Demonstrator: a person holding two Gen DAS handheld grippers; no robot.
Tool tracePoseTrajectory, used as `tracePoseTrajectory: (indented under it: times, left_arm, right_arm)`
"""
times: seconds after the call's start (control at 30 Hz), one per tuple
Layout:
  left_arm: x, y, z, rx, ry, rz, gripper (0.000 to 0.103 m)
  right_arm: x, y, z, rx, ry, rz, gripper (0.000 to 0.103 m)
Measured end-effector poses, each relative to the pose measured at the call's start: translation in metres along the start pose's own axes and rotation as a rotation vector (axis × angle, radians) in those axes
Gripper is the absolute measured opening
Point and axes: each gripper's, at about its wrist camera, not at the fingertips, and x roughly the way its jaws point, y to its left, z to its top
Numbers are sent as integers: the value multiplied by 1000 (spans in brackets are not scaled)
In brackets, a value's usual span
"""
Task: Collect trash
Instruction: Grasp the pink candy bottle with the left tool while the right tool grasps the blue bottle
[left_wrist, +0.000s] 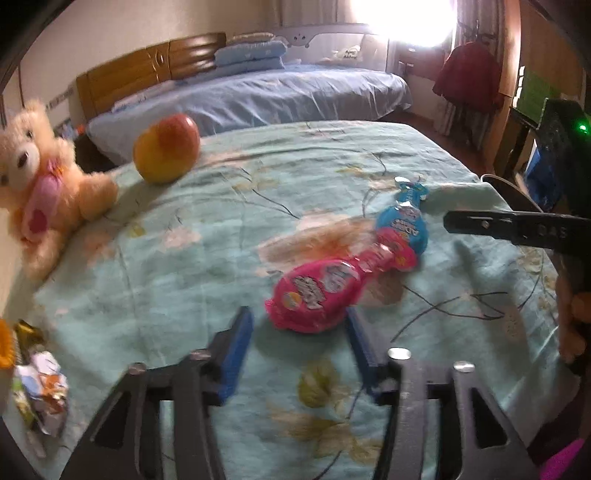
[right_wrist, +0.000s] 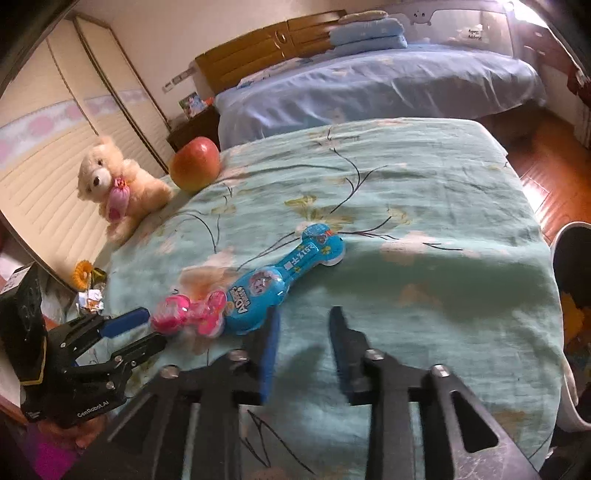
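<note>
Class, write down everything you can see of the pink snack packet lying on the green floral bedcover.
The pink snack packet is glossy, crinkled plastic, bone-shaped with a narrow waist and rounded ends, printed with blurred white lettering. It lies flat on the green floral bedcover, end to end with a blue packet of the same shape, which it touches. The left hand-held gripper is open, its blue pads either side of the packet's near end, not visibly pressing it.

white bin (right_wrist: 565, 258) cut off at right edge, crumpled wrappers (left_wrist: 40, 391) blurred
</note>
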Motion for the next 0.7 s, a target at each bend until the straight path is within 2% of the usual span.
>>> tracePoseTrajectory:
  times: [0.2,0.3,0.33,0.37,0.43,0.5,0.7]
  left_arm:
    - [-2,-8,5,94,-34,-29,63]
    - [11,-17,5,143,-12,-44,63]
    - [16,-20,5,158,1,-43,61]
    - [20,-23,5,170,10,-40,48]
    - [22,-25,6,174,18,-21,35]
    - [25,-18,10,125,33,-1,35]
    - [27,15,17,-123,49,51,35]
  right_arm:
    - [3,5,-7,-8,-2,6,37]
    - [4,1,-7,9,0,9,37]
    - [4,1,-7,11,1,9,37]
    - [4,1,-6,12,1,10,37]
    - [3,2,-6,11,-1,14,38]
    - [4,4,-5,9,-2,21,38]
    - [21,19,4,-16,-2,31,38]
